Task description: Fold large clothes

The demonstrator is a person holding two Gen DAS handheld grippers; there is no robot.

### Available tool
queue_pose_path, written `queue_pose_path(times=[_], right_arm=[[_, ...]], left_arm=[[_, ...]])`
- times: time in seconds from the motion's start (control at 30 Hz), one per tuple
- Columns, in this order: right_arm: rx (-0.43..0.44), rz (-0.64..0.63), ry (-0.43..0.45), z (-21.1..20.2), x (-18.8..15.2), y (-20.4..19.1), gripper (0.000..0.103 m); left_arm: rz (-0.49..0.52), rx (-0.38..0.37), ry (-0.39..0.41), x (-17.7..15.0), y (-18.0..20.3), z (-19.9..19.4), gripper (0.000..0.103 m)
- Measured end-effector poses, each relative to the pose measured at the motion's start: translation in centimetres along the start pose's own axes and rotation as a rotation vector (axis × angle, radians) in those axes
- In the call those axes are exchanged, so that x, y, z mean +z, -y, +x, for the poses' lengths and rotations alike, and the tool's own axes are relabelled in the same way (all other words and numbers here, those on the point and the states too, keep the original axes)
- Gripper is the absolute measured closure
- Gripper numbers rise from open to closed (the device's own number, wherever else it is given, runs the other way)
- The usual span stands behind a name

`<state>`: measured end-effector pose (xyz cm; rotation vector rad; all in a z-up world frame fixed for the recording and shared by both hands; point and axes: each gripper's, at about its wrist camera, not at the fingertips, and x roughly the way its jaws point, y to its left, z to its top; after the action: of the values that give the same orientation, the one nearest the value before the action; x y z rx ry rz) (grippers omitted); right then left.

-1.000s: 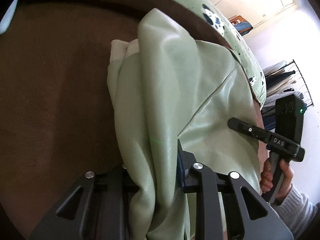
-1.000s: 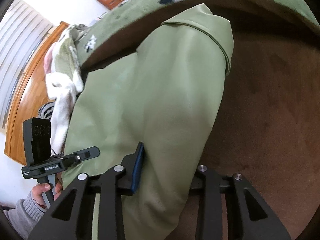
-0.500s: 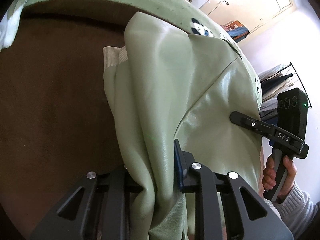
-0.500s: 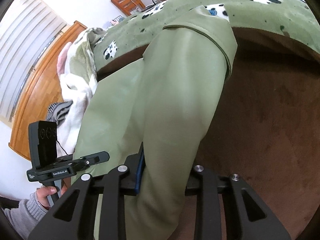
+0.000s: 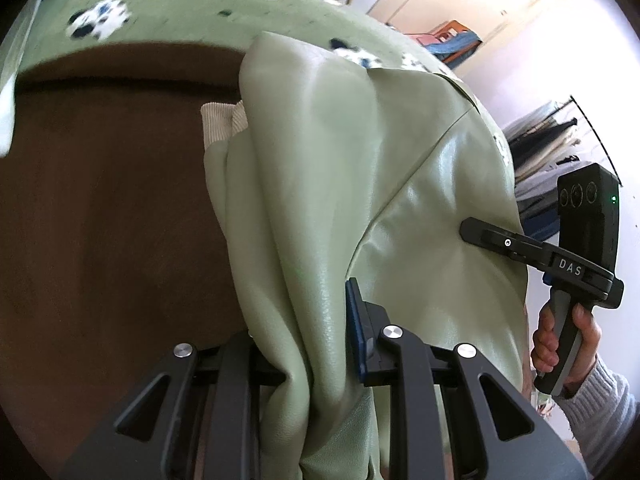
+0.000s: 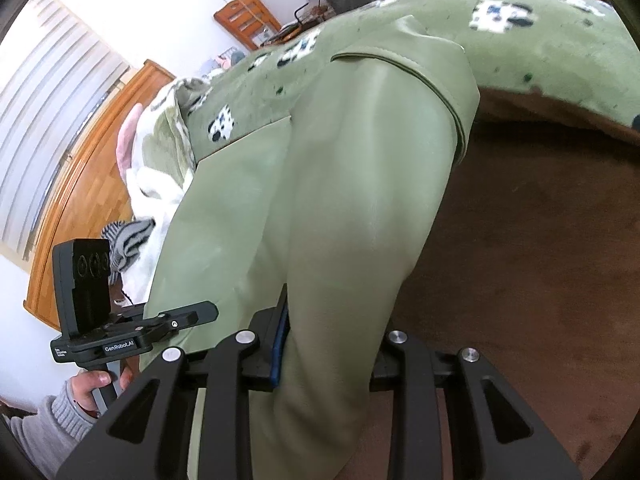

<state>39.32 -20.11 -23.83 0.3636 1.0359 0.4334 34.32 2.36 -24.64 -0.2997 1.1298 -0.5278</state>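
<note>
While the left gripper (image 5: 304, 344) and right gripper (image 6: 328, 344) each clamp a bunched edge of the pale green jacket (image 5: 360, 184), lifted above the brown blanket (image 5: 112, 208), the fold is mid-carry; next, lay it toward twelve o'clock.

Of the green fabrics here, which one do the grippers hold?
The plain, shiny light-green jacket, with a cream ribbed cuff. The other, the green blanket, has panda prints and lies untouched behind it.

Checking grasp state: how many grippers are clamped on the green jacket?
2. Left gripper pinches a bunched fold of the green jacket; right gripper clamps another fold. Each also shows beside the jacket in the other's view.
</note>
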Motion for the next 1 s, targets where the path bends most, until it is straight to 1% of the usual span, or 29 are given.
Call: queue_pose_path(times=[0.17,0.23,0.47,0.6,0.77,0.9,1.0], right_arm=[[-0.013,0.022,0.057,-4.6,0.9,0.2,0.075],[-0.025,0.03,0.083,-7.1,1.2,0.3,0.075],[-0.073,0.068,0.162,-15.6,0.6,1.8,0.075],[-0.12,0.102,0.212,-21.6,-1.0,3.4,0.075],[-0.186,0.154,0.266,-28.5,-4.1,5.8,0.075],[-0.231,0.198,0.305,-33.0,-7.1,7.7,0.075],[-0.255,0.242,0.343,-35.8,-9.4,9.2,0.076]], left_arm=[[0.062,-0.012,0.008,2.2,4.1,-1.8,0.08],[0.084,-0.019,0.009,2.7,5.8,-2.6,0.08],[0.178,-0.064,0.003,4.2,13.8,-3.9,0.08],[0.228,-0.103,-0.012,4.4,18.7,-3.6,0.08],[0.296,-0.162,-0.041,3.8,24.7,-2.9,0.08],[0.359,-0.218,-0.065,2.6,30.2,-2.2,0.081],[0.393,-0.245,-0.091,1.7,33.3,-1.2,0.081]])
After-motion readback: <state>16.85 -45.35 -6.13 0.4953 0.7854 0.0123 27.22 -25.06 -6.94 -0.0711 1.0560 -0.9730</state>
